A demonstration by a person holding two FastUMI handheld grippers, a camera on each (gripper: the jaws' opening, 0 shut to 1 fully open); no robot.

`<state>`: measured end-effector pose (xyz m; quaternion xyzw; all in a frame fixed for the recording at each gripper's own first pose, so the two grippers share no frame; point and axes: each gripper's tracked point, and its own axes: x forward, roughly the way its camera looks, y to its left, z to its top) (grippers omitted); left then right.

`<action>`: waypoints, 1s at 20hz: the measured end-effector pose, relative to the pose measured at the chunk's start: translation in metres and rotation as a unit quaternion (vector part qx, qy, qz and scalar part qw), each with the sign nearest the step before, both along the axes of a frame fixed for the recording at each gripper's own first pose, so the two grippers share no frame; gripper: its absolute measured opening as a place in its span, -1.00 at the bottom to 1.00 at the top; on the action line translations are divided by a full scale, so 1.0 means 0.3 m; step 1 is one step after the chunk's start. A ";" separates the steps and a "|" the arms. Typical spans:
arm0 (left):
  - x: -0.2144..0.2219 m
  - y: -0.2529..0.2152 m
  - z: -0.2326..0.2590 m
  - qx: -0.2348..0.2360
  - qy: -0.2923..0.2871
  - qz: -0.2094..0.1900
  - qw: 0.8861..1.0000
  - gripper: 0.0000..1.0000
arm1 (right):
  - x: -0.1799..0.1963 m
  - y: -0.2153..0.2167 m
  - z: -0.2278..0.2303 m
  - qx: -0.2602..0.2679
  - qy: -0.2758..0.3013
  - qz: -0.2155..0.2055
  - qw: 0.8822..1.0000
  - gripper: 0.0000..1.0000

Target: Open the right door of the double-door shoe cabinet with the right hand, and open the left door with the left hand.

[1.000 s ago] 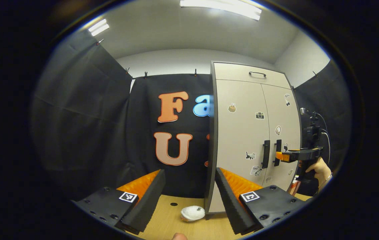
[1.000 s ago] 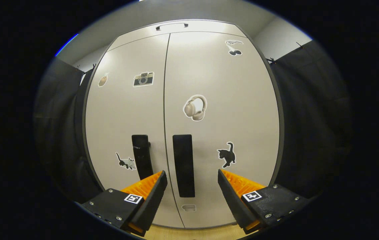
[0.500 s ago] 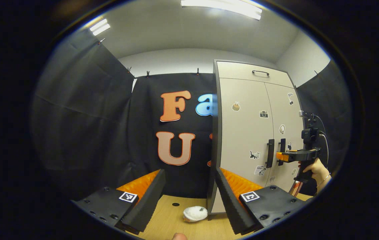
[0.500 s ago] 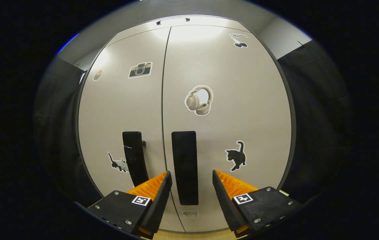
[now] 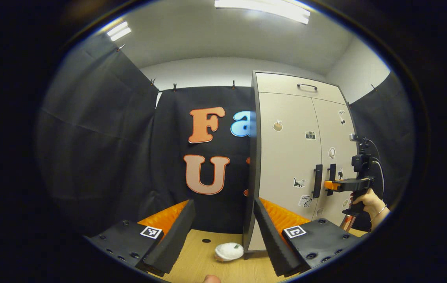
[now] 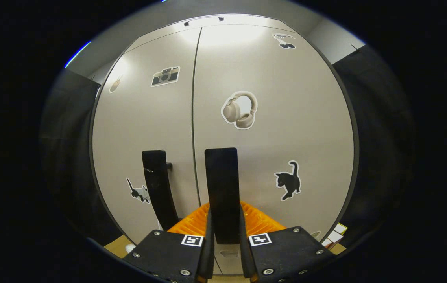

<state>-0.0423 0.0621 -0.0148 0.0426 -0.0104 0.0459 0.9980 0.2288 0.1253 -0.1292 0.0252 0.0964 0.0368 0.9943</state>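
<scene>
our right hand-held gripper (image 6: 223,239) has its two fingers closed in on the right door's handle (image 6: 222,188), one on each side of the black bar near its lower end, so we read it as gripping the handle. from the left gripper view we see the same gripper (image 5: 335,185) far off at the cabinet front, with a hand (image 5: 367,198) behind it. the right door (image 6: 274,129) sits flush with the left door (image 6: 144,129), the seam between them straight and shut, so we judge the pull has not begun.

the grip is low on the bar, so a pull straight back may twist the handle between the pads and let it slip free. if we pull along a straight line instead of following the door's arc around its hinge on the far right edge, the fingers can bind or scrape off. the left door's handle (image 6: 156,188) stands just beside ours, and a sideways drift could knock it.

our left hand-held gripper (image 5: 223,236) is spread wide and holds nothing, low over the table (image 5: 200,267), well to the left of the shoe cabinet (image 5: 298,157). a small white round thing (image 5: 228,251) lies on the table near the cabinet's near corner; we could bump it as the left side moves in. the left door's handle (image 5: 317,181) is well apart from that gripper, so a hurried reach may also cross the swinging right door.
</scene>
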 end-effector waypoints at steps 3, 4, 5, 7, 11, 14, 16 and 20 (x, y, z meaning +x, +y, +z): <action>-0.020 -0.007 -0.001 0.002 -0.001 0.000 1.000 0.93 | -0.030 -0.001 0.012 0.001 -0.002 0.003 1.000 -0.67; -0.029 -0.010 -0.002 0.001 -0.002 0.000 1.000 0.93 | -0.039 -0.004 0.015 -0.001 -0.003 0.006 1.000 -0.70; -0.035 -0.016 -0.001 0.000 -0.002 0.000 1.000 0.92 | -0.054 -0.005 0.018 -0.002 -0.002 0.008 1.000 -0.73; -0.052 -0.028 0.002 -0.006 -0.002 -0.004 1.000 0.92 | -0.081 -0.017 0.025 -0.005 0.003 0.005 1.000 -0.73; -0.084 -0.043 0.011 -0.009 -0.003 -0.009 1.000 0.92 | -0.112 -0.036 0.042 -0.003 -0.007 0.006 1.000 -0.87; -0.098 -0.053 0.011 -0.005 -0.003 -0.009 1.000 0.92 | -0.139 -0.052 0.048 -0.004 -0.007 0.003 1.000 -0.92; -0.099 -0.052 0.006 -0.004 0.000 -0.008 1.000 0.92 | -0.151 -0.066 0.054 -0.012 -0.009 -0.002 1.000 -0.92; -0.103 -0.067 -0.016 -0.003 0.009 -0.011 1.000 0.92 | -0.176 -0.089 0.059 -0.016 -0.012 -0.010 1.000 -0.92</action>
